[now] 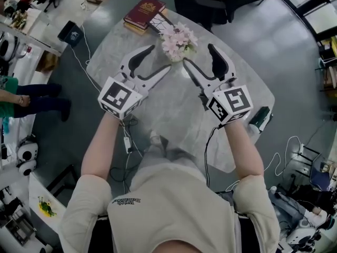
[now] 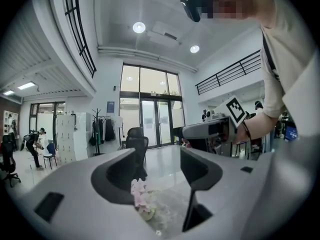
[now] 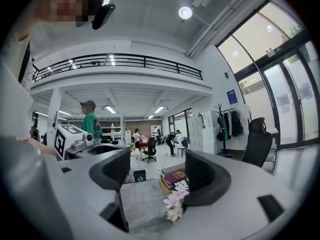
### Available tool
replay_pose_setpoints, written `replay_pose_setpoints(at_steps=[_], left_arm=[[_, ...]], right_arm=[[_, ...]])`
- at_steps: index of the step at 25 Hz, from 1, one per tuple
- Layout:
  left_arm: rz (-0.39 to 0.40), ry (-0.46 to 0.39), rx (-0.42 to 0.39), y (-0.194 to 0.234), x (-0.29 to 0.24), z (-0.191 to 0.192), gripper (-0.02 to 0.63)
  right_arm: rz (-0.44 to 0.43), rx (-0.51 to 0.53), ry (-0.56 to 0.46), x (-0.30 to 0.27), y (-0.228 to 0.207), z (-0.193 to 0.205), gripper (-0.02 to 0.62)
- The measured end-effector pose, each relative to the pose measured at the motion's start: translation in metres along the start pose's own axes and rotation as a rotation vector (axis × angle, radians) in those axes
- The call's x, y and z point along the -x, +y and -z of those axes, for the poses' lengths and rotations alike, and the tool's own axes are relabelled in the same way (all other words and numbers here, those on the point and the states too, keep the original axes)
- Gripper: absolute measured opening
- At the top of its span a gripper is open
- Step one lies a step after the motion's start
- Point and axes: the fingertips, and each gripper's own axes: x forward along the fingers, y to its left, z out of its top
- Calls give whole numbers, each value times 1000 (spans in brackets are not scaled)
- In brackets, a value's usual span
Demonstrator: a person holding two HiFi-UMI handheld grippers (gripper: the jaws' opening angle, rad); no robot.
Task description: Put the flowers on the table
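The person's forearms reach forward, held level above a pale grey marbled desk [image 1: 174,109]. The left claw [image 1: 161,57] and right claw [image 1: 197,54] angle inward toward each other, both spread and pinching nothing. Between their tips, on the desk's far part, sits a small bunch of pale pink flowers [image 1: 179,40]. Just beyond lies a stack of books with a dark red cover [image 1: 144,12], and a black office chair [image 1: 200,1] stands behind.

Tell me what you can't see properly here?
Pale pink flower bunch: head view, blossoms hide whatever holds it; left gripper view, grey jaw cuts it off.
Dark red hardback book: head view, cover print too small.
Green object at the edge of the pale table: head view, too small to identify.
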Motion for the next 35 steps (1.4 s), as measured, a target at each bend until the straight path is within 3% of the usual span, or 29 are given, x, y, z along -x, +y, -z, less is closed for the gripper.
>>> replay_pose_setpoints(at_steps=[4, 8, 12, 16, 19, 27, 35], left_arm=[[-14, -28, 2, -17, 18, -20, 244], [-11, -62, 16, -38, 35, -37, 204], [-41, -94, 34, -55, 49, -54, 115], [-104, -85, -20, -66, 64, -57, 64], [-119, -106, 22, -75, 71, -61, 38], [-130, -131, 62, -96, 78, -70, 6], [-163, -101, 44, -105, 96, -65, 6]], right_arm=[[-8, 9, -26, 19, 16, -18, 276], [-29, 33, -43, 36, 38, -31, 222], [-60, 57, -48, 48, 61, -35, 161], [-67, 9, -54, 58, 78, -43, 118], [-85, 7, -85, 62, 91, -54, 81], [-113, 34, -86, 73, 118, -47, 29], [-127, 22, -72, 86, 133, -37, 21]])
